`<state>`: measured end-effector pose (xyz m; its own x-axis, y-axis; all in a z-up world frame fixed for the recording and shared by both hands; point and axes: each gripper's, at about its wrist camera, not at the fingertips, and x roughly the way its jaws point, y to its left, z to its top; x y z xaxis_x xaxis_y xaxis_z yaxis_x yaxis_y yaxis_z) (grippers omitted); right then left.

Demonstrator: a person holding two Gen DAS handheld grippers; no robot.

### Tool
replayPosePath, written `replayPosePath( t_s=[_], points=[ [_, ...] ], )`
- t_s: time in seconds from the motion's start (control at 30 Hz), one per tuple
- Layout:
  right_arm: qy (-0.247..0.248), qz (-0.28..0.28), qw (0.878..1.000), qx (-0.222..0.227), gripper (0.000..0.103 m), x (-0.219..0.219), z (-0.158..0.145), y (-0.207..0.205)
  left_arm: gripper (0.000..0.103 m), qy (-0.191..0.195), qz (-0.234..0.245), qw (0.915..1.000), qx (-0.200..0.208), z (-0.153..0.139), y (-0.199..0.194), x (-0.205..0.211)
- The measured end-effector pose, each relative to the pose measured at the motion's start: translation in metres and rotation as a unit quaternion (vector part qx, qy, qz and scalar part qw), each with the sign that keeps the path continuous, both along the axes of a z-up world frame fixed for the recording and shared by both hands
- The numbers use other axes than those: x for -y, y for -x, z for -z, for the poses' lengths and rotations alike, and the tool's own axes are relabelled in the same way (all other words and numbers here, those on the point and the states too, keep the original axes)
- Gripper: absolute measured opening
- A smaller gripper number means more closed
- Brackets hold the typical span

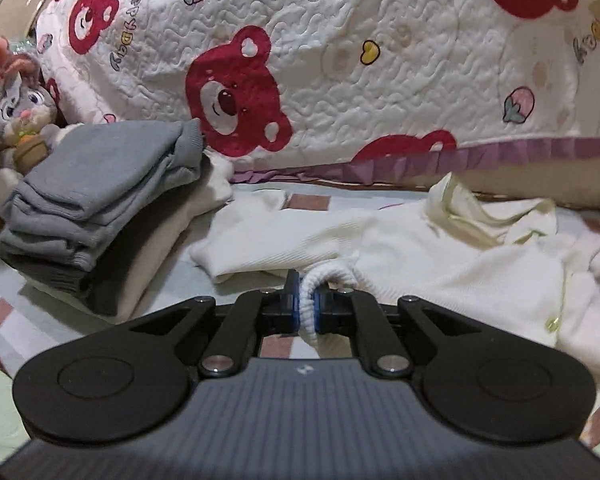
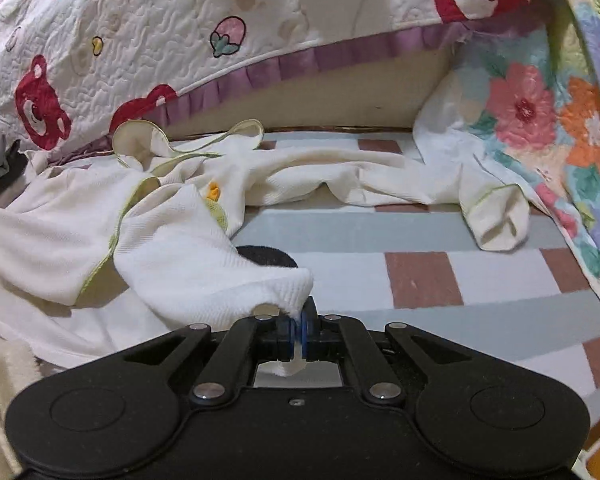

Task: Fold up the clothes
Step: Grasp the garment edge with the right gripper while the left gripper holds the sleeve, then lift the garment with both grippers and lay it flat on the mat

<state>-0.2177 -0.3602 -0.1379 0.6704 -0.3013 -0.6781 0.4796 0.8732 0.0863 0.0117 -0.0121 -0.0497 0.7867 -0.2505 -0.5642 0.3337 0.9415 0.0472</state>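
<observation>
A cream-white knitted garment (image 1: 440, 248) with pale green trim lies crumpled on the checked bed sheet (image 2: 420, 276). My left gripper (image 1: 307, 300) is shut on a ribbed edge of it, and the cloth bunches up between the blue pads. In the right wrist view the same garment (image 2: 180, 248) spreads left and back, with one sleeve (image 2: 496, 220) lying out to the right. My right gripper (image 2: 299, 326) is shut on a lifted corner of the cloth, which hangs from the pads above the sheet.
A stack of folded grey and cream clothes (image 1: 100, 208) sits at the left. A plush rabbit (image 1: 18, 104) leans behind it. A quilted bear-print cover (image 1: 340, 60) hangs along the back. A floral quilt (image 2: 540, 120) lies at the right.
</observation>
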Motion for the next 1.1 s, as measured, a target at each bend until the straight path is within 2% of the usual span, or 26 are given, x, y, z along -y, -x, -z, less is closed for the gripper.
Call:
replayPosePath(
  t_s=[0.03, 0.1, 0.13, 0.17, 0.23, 0.3, 0.4, 0.47, 0.53, 0.57, 0.63, 0.67, 0.73, 0.87, 0.93, 1.0, 1.1],
  points=[
    [-0.005, 0.006, 1.0, 0.012, 0.005, 0.007, 0.002, -0.002, 0.006, -0.001, -0.002, 1.0, -0.002, 0.0, 0.002, -0.002],
    [0.002, 0.018, 0.999, 0.03, 0.004, 0.024, 0.005, -0.008, 0.005, 0.02, 0.007, 0.9996, -0.02, -0.005, -0.008, 0.002],
    [0.02, 0.021, 0.999, 0.027, 0.004, 0.031, 0.005, -0.013, 0.005, -0.004, 0.026, 0.9993, -0.024, -0.005, -0.01, 0.014],
    [0.039, 0.012, 0.999, 0.03, 0.004, 0.039, 0.001, -0.021, 0.005, -0.066, 0.064, 0.9957, -0.01, -0.006, -0.015, 0.041],
    [0.074, -0.008, 0.997, 0.033, 0.003, 0.053, -0.017, -0.038, 0.005, -0.105, 0.112, 0.9881, 0.014, -0.023, -0.02, 0.069],
    [0.095, -0.027, 0.994, 0.049, 0.003, 0.059, -0.056, -0.05, 0.005, -0.06, 0.11, 0.9917, 0.03, -0.069, -0.025, 0.069],
    [0.106, -0.049, 0.986, 0.123, 0.003, 0.064, -0.143, -0.041, 0.005, 0.008, 0.096, 0.9928, 0.072, -0.148, -0.015, 0.036],
    [0.076, -0.042, 0.981, 0.174, 0.003, 0.07, -0.195, -0.004, 0.005, 0.042, 0.09, 0.9913, 0.086, -0.191, 0.006, -0.004],
    [0.047, -0.051, 0.975, 0.21, 0.003, 0.066, -0.227, 0.047, 0.005, 0.067, 0.088, 0.9905, 0.083, -0.211, 0.034, -0.047],
    [0.059, -0.053, 0.973, 0.217, 0.003, 0.06, -0.232, 0.075, 0.005, 0.071, 0.089, 0.9906, 0.075, -0.21, 0.051, -0.066],
    [0.064, -0.035, 0.978, 0.194, 0.003, 0.053, -0.215, 0.116, 0.005, 0.07, 0.085, 0.9936, 0.026, -0.185, 0.082, -0.093],
    [0.051, -0.029, 0.983, 0.174, 0.003, 0.051, -0.197, 0.13, 0.005, 0.065, 0.082, 0.9945, -0.002, -0.169, 0.095, -0.101],
    [0.037, -0.019, 0.991, 0.131, 0.003, 0.042, -0.153, 0.152, 0.005, 0.031, 0.08, 0.9945, -0.06, -0.125, 0.118, -0.104],
    [0.015, 0.0, 0.999, 0.045, 0.003, 0.02, -0.059, 0.175, 0.005, -0.01, 0.074, 0.9881, -0.134, -0.063, 0.132, -0.101],
    [0.005, 0.007, 0.999, 0.037, 0.003, 0.023, -0.04, 0.178, 0.005, -0.029, 0.07, 0.9828, -0.168, -0.035, 0.138, -0.099],
    [0.001, 0.013, 0.999, 0.042, 0.003, 0.029, -0.034, 0.179, 0.005, -0.025, 0.072, 0.9857, -0.15, -0.046, 0.133, -0.098],
    [0.014, 0.0, 0.997, 0.08, 0.003, 0.039, -0.059, 0.175, 0.005, 0.009, 0.078, 0.9891, -0.125, -0.083, 0.126, -0.097]
  ],
)
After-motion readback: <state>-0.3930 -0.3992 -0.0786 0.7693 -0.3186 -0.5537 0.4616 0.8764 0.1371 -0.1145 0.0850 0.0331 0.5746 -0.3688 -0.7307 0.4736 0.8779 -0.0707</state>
